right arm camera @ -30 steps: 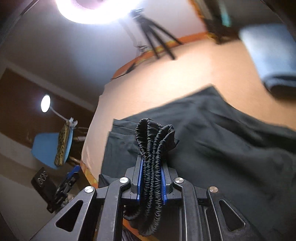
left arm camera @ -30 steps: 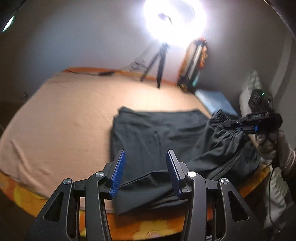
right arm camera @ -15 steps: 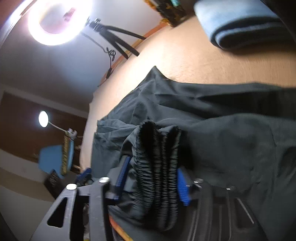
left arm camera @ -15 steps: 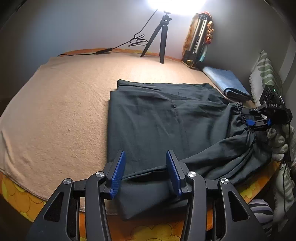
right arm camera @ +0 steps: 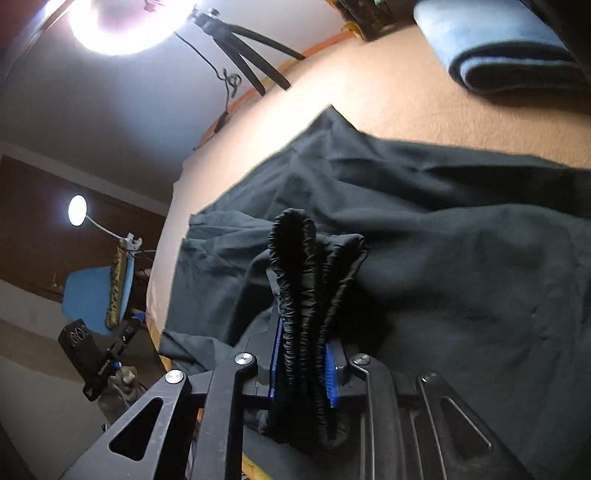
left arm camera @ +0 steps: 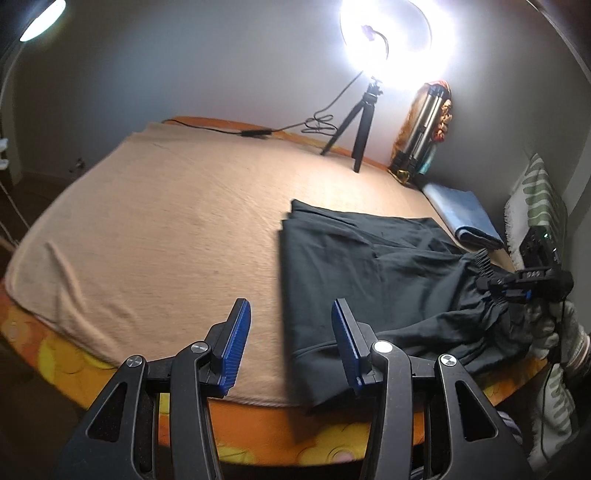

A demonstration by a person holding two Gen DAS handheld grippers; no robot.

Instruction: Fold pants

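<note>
Dark pants [left arm camera: 373, 273] lie partly folded on the right, near side of the beige blanket [left arm camera: 177, 229], gathered elastic waistband [right arm camera: 306, 280] clamped between the right gripper [right arm camera: 302, 363] pads (blue), left gripper [left arm camera: 291, 347] jaws apart and empty over the near edge, folded blue towel [left arm camera: 467, 218] far right.

Your left hand-held gripper [left arm camera: 291, 338] has its blue pads spread wide with nothing between them, above the near edge of the bed [left arm camera: 159, 229]. The dark pants [left arm camera: 369, 280] lie at 3 o'clock of it. At 3 o'clock in the view, your right hand-held gripper [left arm camera: 491, 286] pinches the gathered waistband. A ring light [left arm camera: 391, 33] glares at 1 o'clock.
</note>
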